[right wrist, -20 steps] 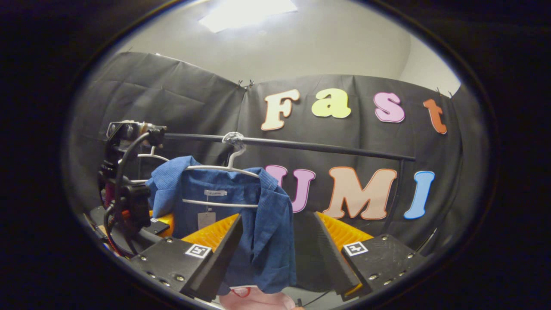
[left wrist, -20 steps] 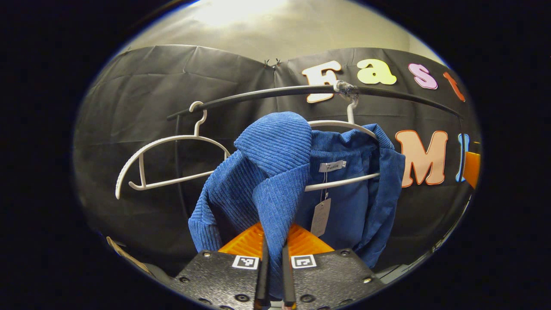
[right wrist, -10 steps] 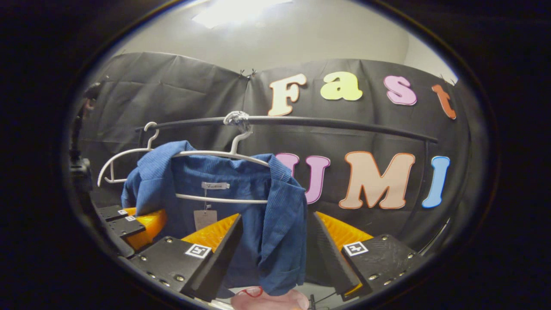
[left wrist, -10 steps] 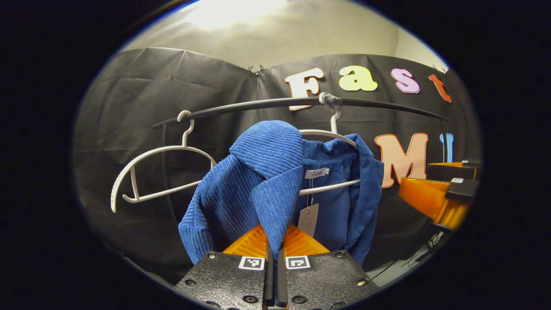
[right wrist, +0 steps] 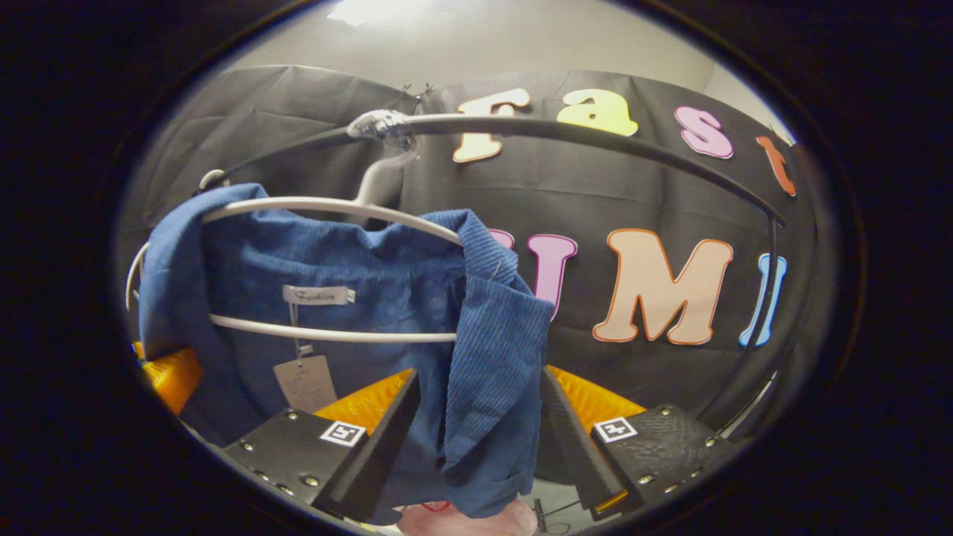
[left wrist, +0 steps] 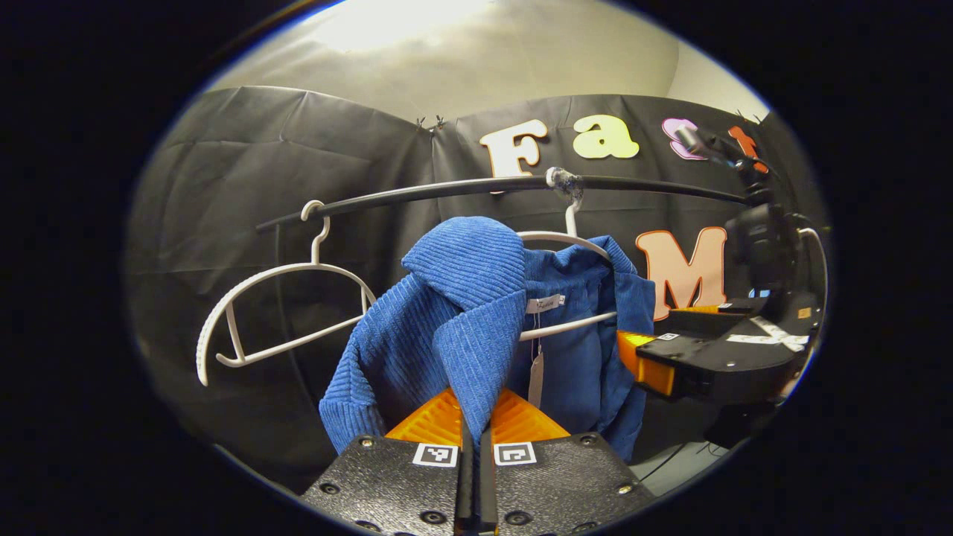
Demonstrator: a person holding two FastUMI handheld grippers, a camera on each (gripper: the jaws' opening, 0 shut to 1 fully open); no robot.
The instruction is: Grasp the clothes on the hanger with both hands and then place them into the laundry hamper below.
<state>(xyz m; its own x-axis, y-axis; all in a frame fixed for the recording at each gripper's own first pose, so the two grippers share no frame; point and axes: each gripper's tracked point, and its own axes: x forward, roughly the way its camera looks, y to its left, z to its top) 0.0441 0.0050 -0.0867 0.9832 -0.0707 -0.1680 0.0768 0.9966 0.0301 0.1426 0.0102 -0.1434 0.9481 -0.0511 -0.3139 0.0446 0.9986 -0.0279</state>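
- I'm at the grasping step: my left gripper [left wrist: 474, 476] is clenched on the front edge of the blue jacket [left wrist: 461, 327], both fingers pinching the cloth.
- My right gripper [right wrist: 480, 439] is spread wide, the jacket's other front edge hanging between its fingers, not yet pinched.
- Next I'd close the right, then lift the jacket clear of the white hanger [right wrist: 335, 335].
- The jacket is ribbed corduroy, draped on that hanger under the black rail [left wrist: 447, 187]; 1 paper tag [right wrist: 305, 383] dangles inside.
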